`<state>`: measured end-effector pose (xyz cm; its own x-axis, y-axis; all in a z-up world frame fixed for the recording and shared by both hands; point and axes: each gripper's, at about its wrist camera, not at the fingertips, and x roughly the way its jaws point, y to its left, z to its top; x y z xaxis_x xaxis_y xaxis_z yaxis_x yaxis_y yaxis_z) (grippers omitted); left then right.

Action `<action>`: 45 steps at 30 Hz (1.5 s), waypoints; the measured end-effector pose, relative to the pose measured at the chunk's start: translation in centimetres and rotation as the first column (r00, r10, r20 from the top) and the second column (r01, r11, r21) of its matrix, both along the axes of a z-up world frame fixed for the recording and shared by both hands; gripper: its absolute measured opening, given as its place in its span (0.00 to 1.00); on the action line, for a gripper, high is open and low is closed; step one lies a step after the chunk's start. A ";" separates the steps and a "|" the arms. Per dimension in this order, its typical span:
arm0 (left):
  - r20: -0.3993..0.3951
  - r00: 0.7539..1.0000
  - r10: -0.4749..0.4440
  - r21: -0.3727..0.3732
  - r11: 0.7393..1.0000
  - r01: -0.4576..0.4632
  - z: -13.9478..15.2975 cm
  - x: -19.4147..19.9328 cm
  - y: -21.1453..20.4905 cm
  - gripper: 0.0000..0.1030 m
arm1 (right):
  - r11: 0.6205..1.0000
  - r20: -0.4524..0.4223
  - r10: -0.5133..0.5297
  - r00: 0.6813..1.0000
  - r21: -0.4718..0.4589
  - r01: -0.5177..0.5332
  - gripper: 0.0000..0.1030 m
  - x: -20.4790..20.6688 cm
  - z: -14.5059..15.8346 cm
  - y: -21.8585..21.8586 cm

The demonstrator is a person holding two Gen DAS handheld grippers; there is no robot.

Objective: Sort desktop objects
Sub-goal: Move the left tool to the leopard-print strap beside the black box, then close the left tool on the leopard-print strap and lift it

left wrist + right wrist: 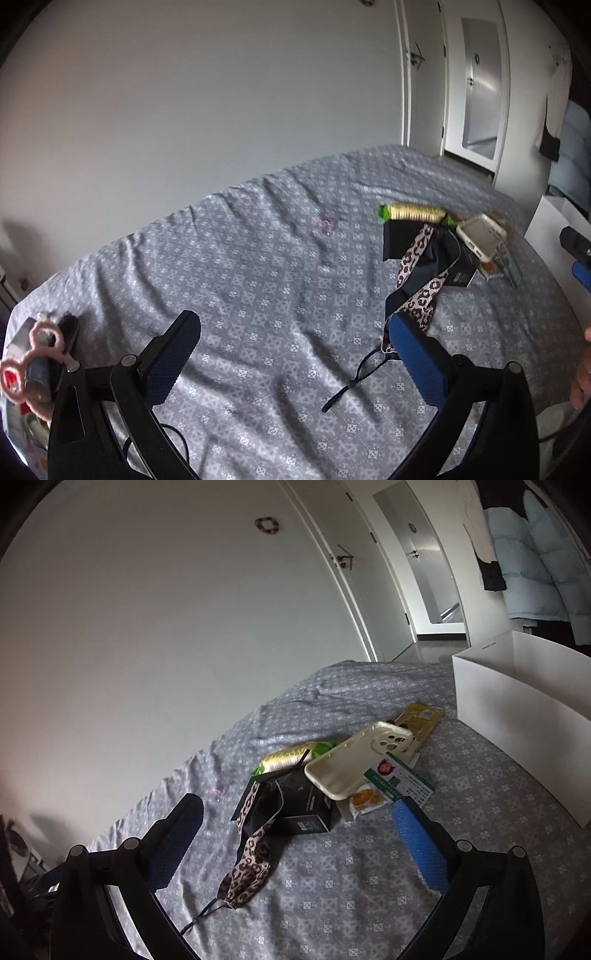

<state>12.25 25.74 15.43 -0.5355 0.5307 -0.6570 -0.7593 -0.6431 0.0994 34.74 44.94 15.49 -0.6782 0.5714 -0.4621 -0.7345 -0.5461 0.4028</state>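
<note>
A bed under a grey patterned sheet (332, 878) carries a leopard-print face mask (245, 877), a black box (308, 818), a cream phone case (354, 764) and a white open box (517, 709).

1. a home, most likely a bedroom: the working surface is a bed (332, 886) under a grey patterned sheet, creased and soft.
2. plain white walls and a white door (343, 590) with a lever handle stand just behind it, opening toward a hallway.
3. a pale blue puffer jacket (532, 565) hangs at the right beside dark clothing.
4. personal clutter lies on the sheet: a phone case (354, 760), a leopard-print face mask (247, 871), snack packets.
</note>
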 end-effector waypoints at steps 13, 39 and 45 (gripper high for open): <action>0.067 0.997 -0.027 -0.060 0.998 0.031 -1.7 -0.9 5.2 1.00 | 0.994 -0.044 -0.074 0.996 -0.084 0.070 1.00 1.6 -0.5 1.5; 0.244 0.942 -0.230 -0.211 0.935 0.283 -11.1 1.5 17.6 0.28 | 0.980 -0.069 -0.116 0.991 -0.169 0.103 1.00 2.1 -1.7 3.1; 0.280 0.944 -0.173 -0.054 0.979 0.196 -8.1 -1.0 13.6 0.06 | 0.984 -0.039 -0.095 0.995 -0.155 0.088 1.00 1.1 -1.9 3.0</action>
